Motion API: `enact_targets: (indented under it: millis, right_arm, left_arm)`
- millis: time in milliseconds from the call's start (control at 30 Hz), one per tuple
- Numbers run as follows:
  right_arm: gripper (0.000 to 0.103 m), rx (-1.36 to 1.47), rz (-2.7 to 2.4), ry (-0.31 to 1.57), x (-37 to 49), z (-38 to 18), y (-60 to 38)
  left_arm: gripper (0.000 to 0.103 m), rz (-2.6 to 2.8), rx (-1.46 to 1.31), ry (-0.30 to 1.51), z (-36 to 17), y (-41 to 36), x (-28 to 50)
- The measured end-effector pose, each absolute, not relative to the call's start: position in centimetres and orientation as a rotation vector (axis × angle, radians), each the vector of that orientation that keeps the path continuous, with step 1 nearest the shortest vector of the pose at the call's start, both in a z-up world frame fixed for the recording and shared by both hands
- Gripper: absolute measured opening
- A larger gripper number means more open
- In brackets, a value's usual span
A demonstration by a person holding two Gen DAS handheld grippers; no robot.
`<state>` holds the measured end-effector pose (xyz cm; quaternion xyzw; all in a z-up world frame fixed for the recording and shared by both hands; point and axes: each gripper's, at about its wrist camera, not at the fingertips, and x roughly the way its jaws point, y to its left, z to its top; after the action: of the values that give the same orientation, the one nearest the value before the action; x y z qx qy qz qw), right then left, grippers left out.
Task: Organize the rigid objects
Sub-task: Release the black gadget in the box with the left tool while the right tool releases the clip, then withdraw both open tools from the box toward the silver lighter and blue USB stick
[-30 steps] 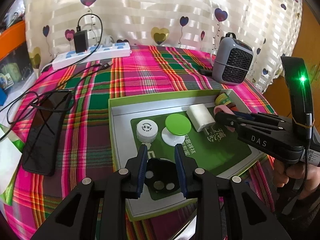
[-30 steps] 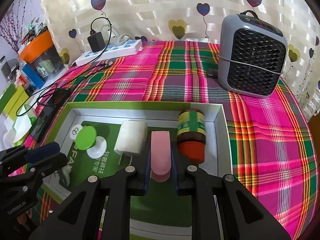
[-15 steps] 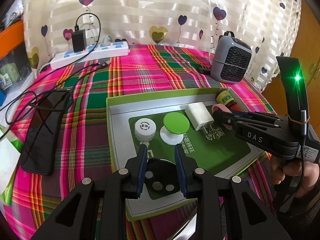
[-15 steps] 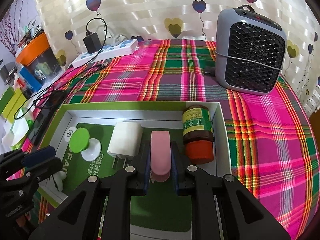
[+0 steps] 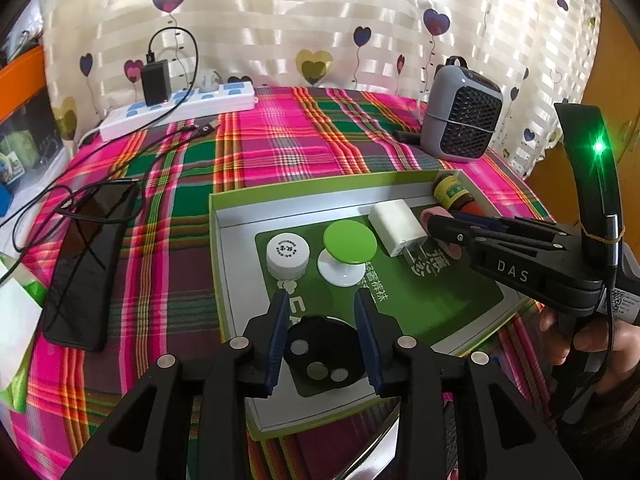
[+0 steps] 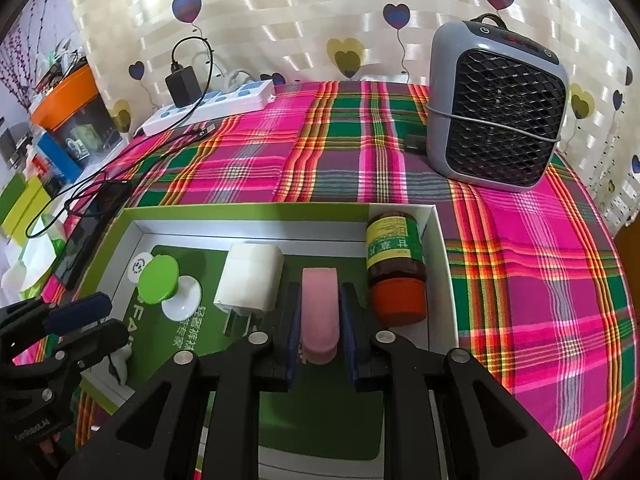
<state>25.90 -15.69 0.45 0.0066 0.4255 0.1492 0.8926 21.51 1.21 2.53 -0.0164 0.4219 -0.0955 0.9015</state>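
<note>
We look down on a table draped in a woven plaid cloth (image 6: 520, 280) of pink, green and orange. On it sits a boxy grey fan heater (image 6: 496, 104) with a black mesh grille, well apart from a long white power strip (image 5: 176, 110) at the far edge. Nearer us lies a shallow cardboard tray (image 5: 236, 240), green-rimmed with white walls and a printed green floor.

Inside it, from right to left, we see a brown glass bottle (image 6: 394, 256) lying on its side with a red cap, a smooth pink bar (image 6: 319, 312) with rounded ends, a glossy white charger (image 6: 250, 276) with two metal prongs, a green disc (image 5: 349, 238) on a white base, and a ribbed white bottle cap (image 5: 288, 254).

Our right gripper (image 6: 320, 334) brackets the pink bar, its jaws just opening. Our left gripper (image 5: 322, 334) straddles a round black puck (image 5: 324, 356) bearing three small metal discs, its jaws opening with gaps either side.
</note>
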Motion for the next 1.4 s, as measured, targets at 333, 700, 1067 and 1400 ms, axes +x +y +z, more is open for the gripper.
enact_targets:
  millis: [333,700,1067,1400]
  right_arm:
    - [0.033,0.015,0.297,0.873,25.3,0.6,-15.8]
    - [0.044,0.037,0.295,0.848,23.6,1.5,-16.2]
    - [0.044,0.056,0.297,0.807,20.8,2.8,-16.4]
    - [0.044,0.067,0.3,0.777,18.1,3.7,-16.2]
  left_arm:
    - [0.035,-0.19,-0.026,0.864,2.8,1.3,21.0]
    - [0.035,-0.191,-0.022,0.832,3.9,1.3,19.6]
    - [0.036,-0.198,-0.014,0.789,5.3,1.1,16.9]
    - [0.036,-0.207,-0.009,0.771,5.7,1.2,14.6]
